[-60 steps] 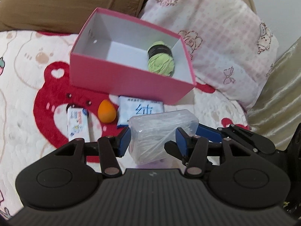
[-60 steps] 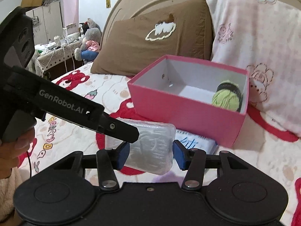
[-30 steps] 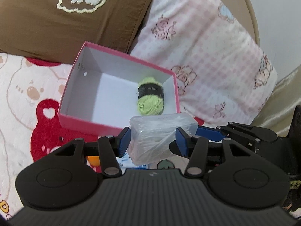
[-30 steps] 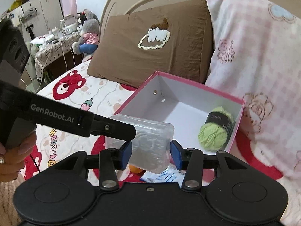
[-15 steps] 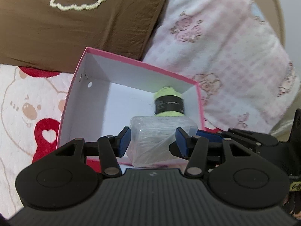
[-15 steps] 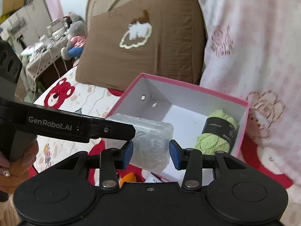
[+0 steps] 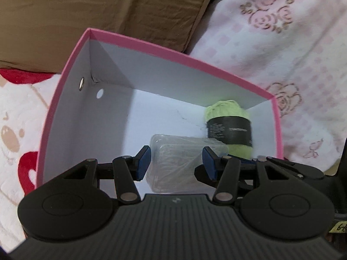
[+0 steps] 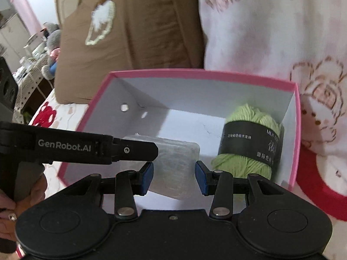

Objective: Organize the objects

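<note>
Both my left gripper (image 7: 176,162) and right gripper (image 8: 174,177) clamp the clear plastic case (image 7: 184,162) inside the pink box (image 7: 173,54), beside the green yarn (image 8: 249,147), unreleased.

clear plastic case (image 7: 184,162): rectangular, translucent, pale contents blurred, tilted, inside box over its floor, left of yarn | pink box (image 7: 177,57): open-topped, white inside, two holes in left wall, on bed against pillows | green yarn ball (image 8: 249,143): black label band, lying in box's right corner
</note>
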A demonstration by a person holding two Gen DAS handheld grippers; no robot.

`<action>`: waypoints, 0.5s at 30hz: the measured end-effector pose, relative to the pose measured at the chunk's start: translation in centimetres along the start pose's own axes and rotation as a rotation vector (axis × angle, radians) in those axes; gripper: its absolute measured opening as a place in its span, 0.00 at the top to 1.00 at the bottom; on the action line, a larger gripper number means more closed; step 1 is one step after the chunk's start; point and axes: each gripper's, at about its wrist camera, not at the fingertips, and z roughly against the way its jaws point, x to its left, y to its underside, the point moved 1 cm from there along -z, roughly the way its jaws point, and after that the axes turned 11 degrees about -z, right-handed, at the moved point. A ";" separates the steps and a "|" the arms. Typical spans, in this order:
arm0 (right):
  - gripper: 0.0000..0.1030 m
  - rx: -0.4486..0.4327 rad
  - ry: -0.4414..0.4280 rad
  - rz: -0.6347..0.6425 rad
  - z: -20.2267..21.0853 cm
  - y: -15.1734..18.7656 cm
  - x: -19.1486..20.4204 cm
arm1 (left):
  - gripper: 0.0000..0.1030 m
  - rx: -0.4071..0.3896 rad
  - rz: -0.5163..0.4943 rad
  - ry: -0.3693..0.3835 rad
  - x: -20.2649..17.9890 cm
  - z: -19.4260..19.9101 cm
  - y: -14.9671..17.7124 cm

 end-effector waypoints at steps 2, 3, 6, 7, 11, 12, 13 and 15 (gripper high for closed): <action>0.54 0.010 0.010 -0.005 -0.8 -0.1 -0.1 | 0.51 0.003 0.000 -0.004 0.4 -0.6 0.0; 0.54 0.015 0.017 -0.007 -1.3 -0.1 -0.1 | 0.51 0.006 0.002 -0.003 0.7 -0.9 0.0; 0.54 0.023 0.050 0.013 -2.3 -0.2 0.3 | 0.51 0.014 0.024 0.005 1.6 -1.8 0.2; 0.54 0.030 0.061 0.016 -2.7 -0.3 0.5 | 0.51 0.015 0.029 0.009 1.9 -2.1 0.2; 0.55 0.035 0.132 0.059 -3.8 -0.1 1.2 | 0.51 0.020 0.054 0.022 2.5 -3.3 0.2; 0.55 0.036 0.154 0.071 -4.1 -0.1 1.4 | 0.51 0.013 0.043 0.015 2.4 -3.4 0.2; 0.55 0.035 0.163 0.079 -4.3 -0.1 1.5 | 0.51 0.004 0.031 0.011 2.2 -3.5 0.2; 0.55 0.032 0.187 0.090 -4.4 -0.1 1.8 | 0.52 -0.014 0.025 0.014 2.1 -3.5 0.3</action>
